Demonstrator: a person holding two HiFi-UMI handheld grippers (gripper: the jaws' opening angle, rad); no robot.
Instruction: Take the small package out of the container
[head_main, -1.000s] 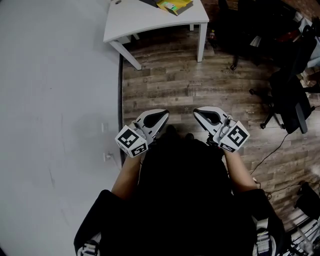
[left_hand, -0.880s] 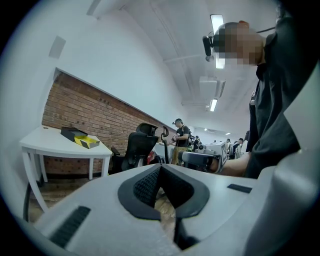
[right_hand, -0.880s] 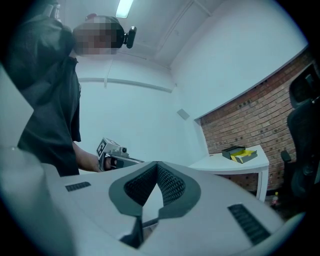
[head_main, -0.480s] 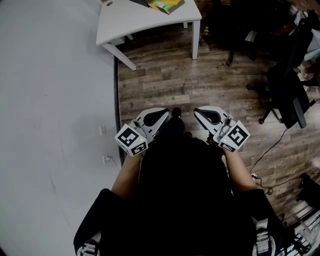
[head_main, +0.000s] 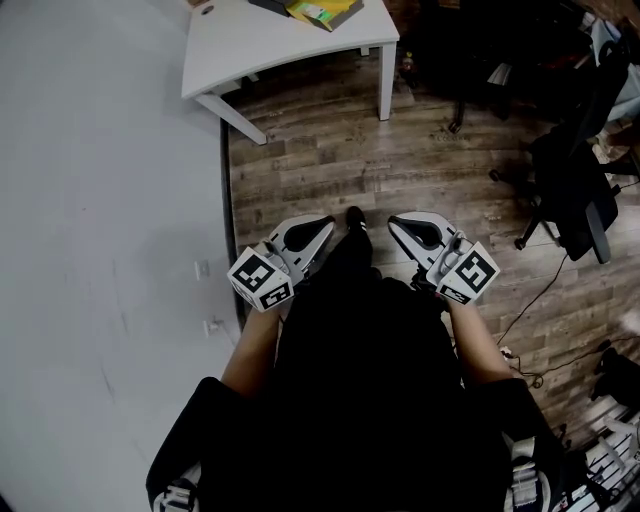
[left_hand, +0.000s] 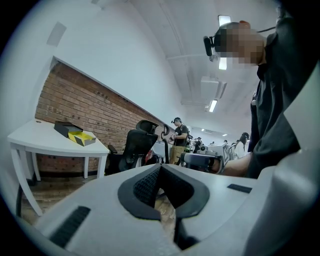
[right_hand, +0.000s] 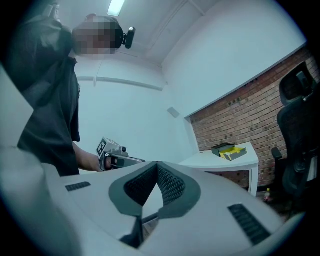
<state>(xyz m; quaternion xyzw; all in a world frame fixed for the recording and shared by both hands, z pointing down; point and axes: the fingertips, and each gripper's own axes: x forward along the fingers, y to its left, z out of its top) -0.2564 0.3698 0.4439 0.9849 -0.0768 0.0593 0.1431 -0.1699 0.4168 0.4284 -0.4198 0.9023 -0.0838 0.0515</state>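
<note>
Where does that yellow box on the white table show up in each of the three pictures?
Head view: the yellow box sits at the top edge, near the middle.
Left gripper view: left of centre, mid height.
Right gripper view: right of centre, just below mid height.
Shared landmark: the white table under it.

A white table (head_main: 290, 40) is standing at the upper left of the head view, its legs resting on a wooden floor (head_main: 400, 170) that is filling the centre. A white wall (head_main: 100, 200) is running down the left side and carrying a socket (head_main: 203, 268). Black office chairs (head_main: 570, 190) are crowding the upper right, and a cable (head_main: 530, 305) is trailing below them. In the left gripper view, a brick wall (left_hand: 75, 105) is showing at left, and a person (left_hand: 179, 140) is standing near the centre.
</note>
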